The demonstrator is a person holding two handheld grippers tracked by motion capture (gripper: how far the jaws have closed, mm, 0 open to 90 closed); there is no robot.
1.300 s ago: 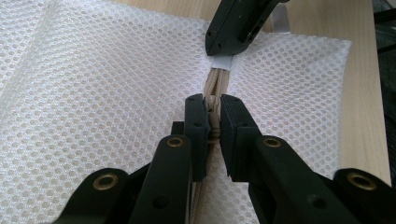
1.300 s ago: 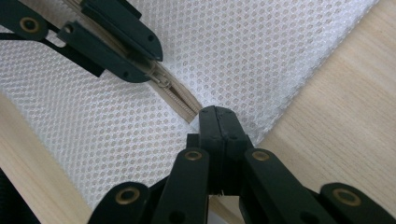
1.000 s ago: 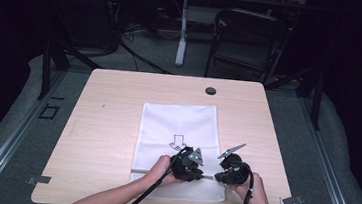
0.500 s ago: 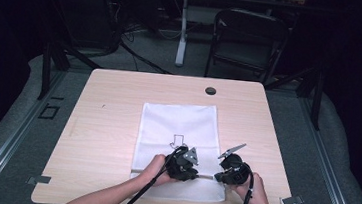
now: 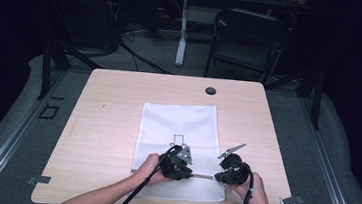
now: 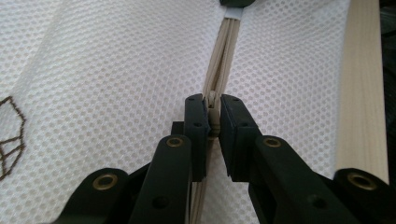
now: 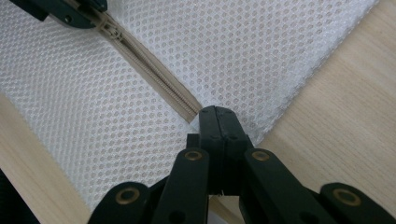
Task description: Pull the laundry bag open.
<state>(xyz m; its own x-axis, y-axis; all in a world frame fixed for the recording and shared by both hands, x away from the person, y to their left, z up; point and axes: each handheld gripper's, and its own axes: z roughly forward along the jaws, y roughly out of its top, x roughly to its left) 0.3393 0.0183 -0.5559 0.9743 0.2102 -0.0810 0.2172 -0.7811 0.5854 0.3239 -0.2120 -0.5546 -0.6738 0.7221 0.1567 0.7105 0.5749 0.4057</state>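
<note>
Close up, left gripper (image 6: 212,116) pinching zipper pull (image 6: 214,114), right gripper (image 7: 218,116) clamping mesh bag (image 7: 261,56)

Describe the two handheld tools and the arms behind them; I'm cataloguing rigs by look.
Both are black. The left tool carries a grey three-cornered plate, as does the right tool. A black cable trails from each toward the person. Close up, the jaws are flat black blocks on linked bars with brass-coloured rivets. The forearms are bare, no sleeves in sight.

A white mesh bag (image 5: 178,132) lies flat in the lower middle of the frame on the wooden counter (image 5: 107,115). Its beige zipper (image 6: 223,60) runs across its near end; a small outline drawing sits mid-bag.
</note>
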